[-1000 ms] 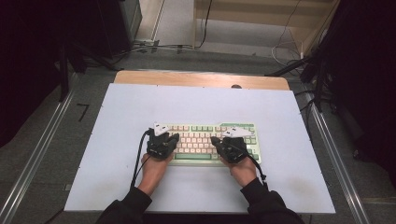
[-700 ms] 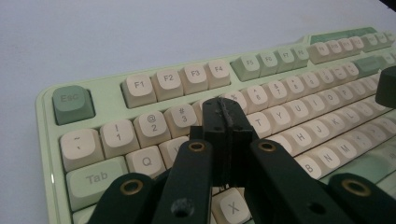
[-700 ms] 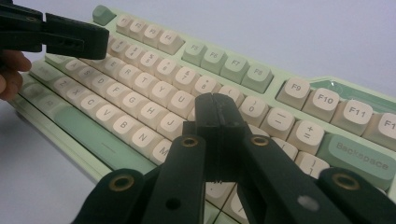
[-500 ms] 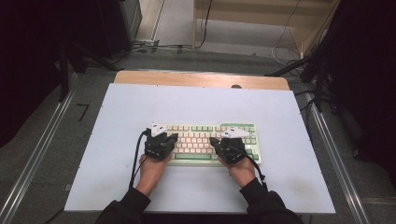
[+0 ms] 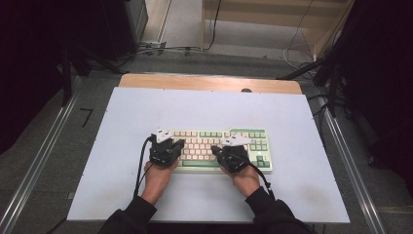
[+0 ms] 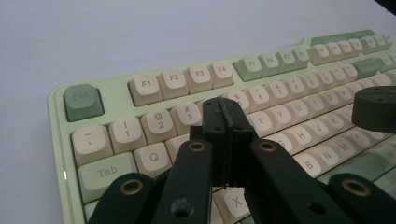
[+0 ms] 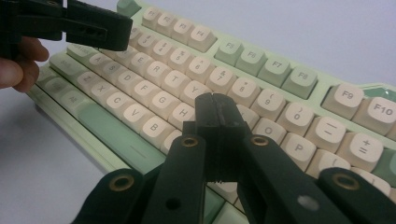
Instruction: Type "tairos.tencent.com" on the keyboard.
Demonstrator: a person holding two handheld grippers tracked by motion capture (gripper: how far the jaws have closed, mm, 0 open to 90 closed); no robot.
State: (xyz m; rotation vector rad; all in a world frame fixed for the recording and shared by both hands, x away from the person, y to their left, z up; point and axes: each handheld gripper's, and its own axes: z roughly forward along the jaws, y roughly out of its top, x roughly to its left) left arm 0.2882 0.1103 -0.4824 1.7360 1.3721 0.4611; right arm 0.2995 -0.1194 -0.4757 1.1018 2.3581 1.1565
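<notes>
A pale green keyboard (image 5: 253, 141) with cream and green keys lies on the white table top. Both hands hold grippers over its front half. My left gripper (image 5: 176, 145) hovers over the left letter keys; in the left gripper view its jaws (image 6: 224, 112) are shut with nothing between them, above the keys (image 6: 261, 122) near E and R. My right gripper (image 5: 217, 150) is over the middle keys; its jaws (image 7: 215, 105) are shut and empty just above H and J. The left gripper (image 7: 88, 25) and its hand (image 7: 18, 65) appear at the upper left of the right gripper view.
The white table top (image 5: 146, 107) has a wooden strip (image 5: 209, 82) along its far edge. Metal rails (image 5: 44, 151) run along both sides. Cables (image 5: 160, 48) lie on the floor behind the table, and dark equipment stands at the far left and right.
Both grippers have shifted slightly to the left over the keyboard. Their jaws stay shut.
</notes>
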